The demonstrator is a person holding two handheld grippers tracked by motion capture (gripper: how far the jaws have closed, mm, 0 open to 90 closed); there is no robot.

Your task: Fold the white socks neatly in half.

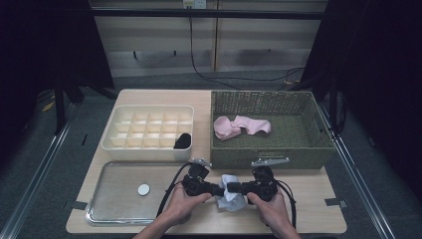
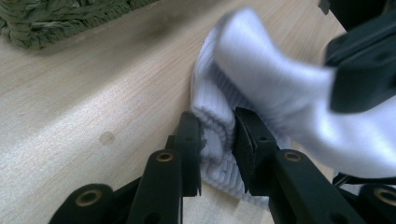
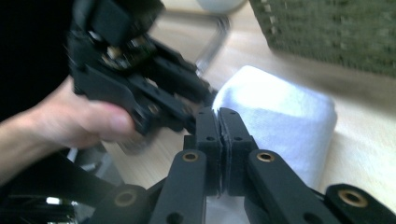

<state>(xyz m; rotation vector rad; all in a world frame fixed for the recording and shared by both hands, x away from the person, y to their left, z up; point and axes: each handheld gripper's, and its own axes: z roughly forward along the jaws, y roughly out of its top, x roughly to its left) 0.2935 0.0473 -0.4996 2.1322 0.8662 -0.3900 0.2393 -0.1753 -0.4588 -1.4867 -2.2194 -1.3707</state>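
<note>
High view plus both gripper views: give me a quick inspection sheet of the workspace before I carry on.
Surface: wooden table, bare at right front.
Job's things: white sock at front centre, pinched from both sides.
Clutter: pink sock in wicker basket; dark item in divided organiser; white disc on clear tray.
Grippers: left gripper clamps the ribbed cuff; right gripper shut on a thin fold.
Cables: black cable loops off the left gripper; more cables by the wall.
Surroundings: dark floor, metal rails.
</note>
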